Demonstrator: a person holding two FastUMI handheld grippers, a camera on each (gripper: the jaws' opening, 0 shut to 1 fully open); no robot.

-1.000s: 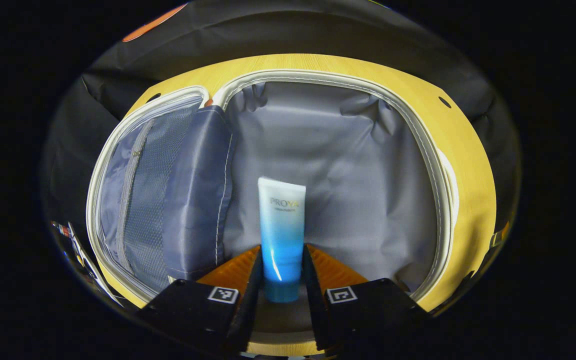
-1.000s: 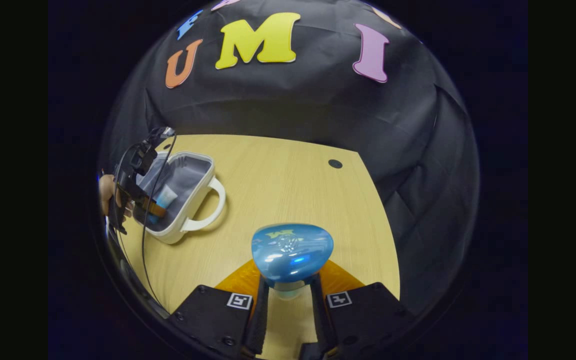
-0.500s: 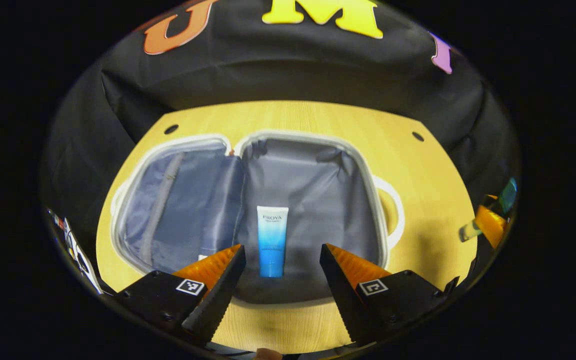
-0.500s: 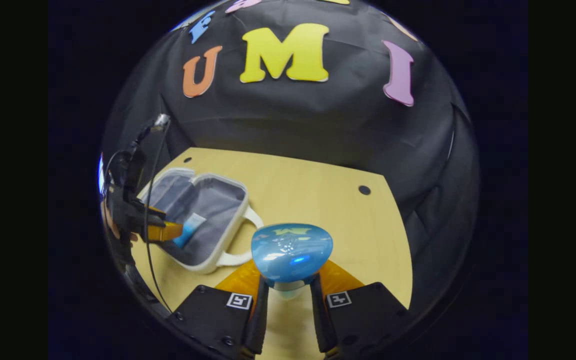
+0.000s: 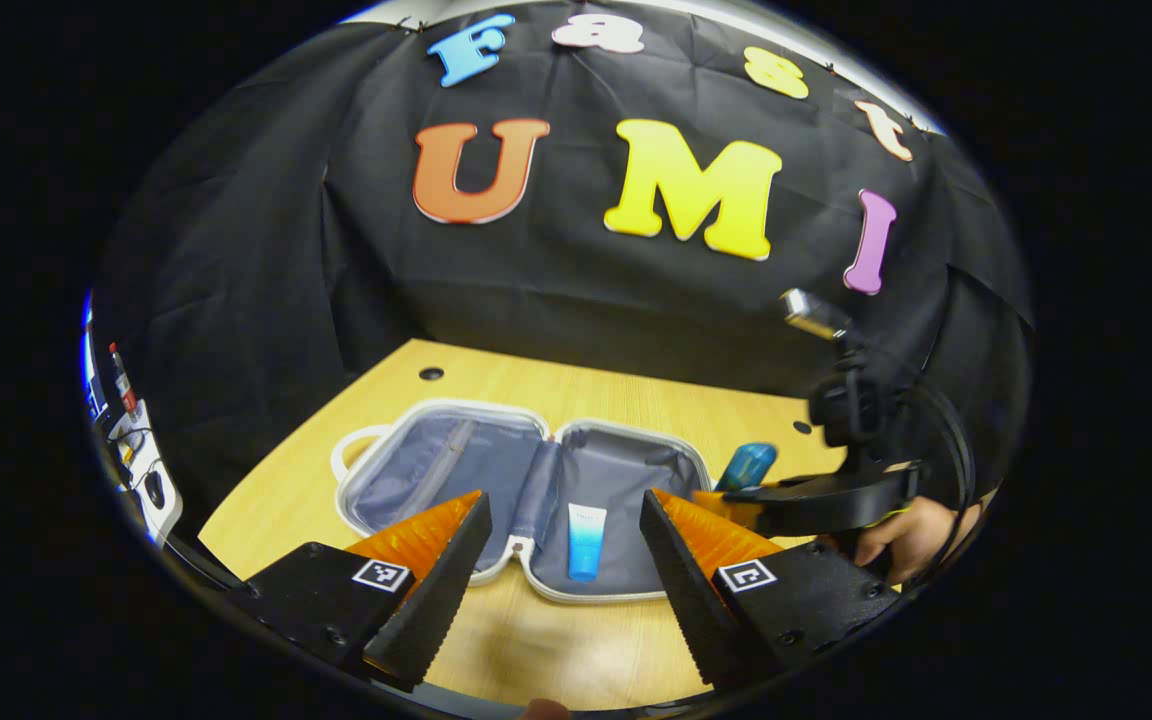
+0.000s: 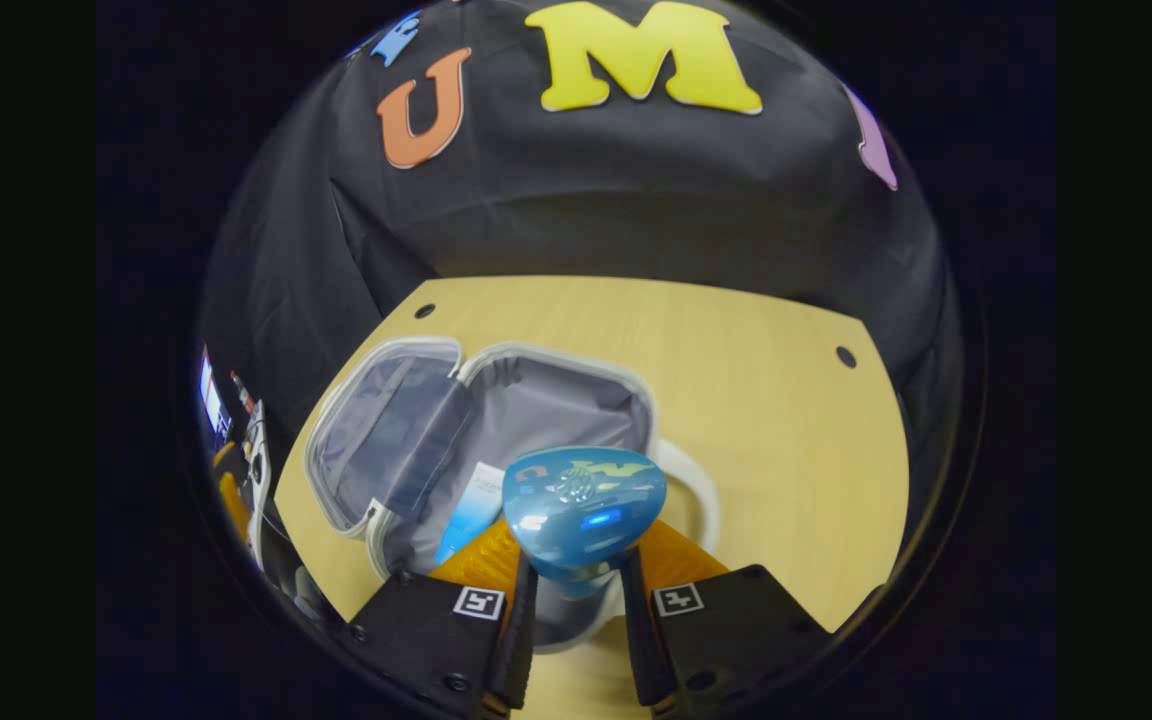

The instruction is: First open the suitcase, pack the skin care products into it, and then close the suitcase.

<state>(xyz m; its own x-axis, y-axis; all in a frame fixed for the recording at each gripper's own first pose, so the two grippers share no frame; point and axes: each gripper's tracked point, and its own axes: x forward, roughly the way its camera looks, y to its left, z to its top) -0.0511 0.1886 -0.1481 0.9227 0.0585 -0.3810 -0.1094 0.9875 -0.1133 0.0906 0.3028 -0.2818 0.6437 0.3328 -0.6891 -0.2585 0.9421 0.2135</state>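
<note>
The suitcase [image 5: 526,480] is lying open flat on the wood-grain table [image 5: 556,640], showing a creased grey fabric lining, a white rim and a looped white handle. A soft blue-and-white tube [image 5: 585,540] is lying inside its right half; its lettering is too small to read. The left gripper [image 5: 564,560] is hanging with fingers spread, grasping nothing. The right gripper [image 6: 576,590] is clenching a glossy blue bottle [image 6: 584,505] over the suitcase.

Tube [image 5: 585,540] inside open suitcase [image 5: 436,412]

open suitcase [image 5: 436,480], tube [image 5: 584,541] inside, left claw [image 5: 564,560] spread
</note>
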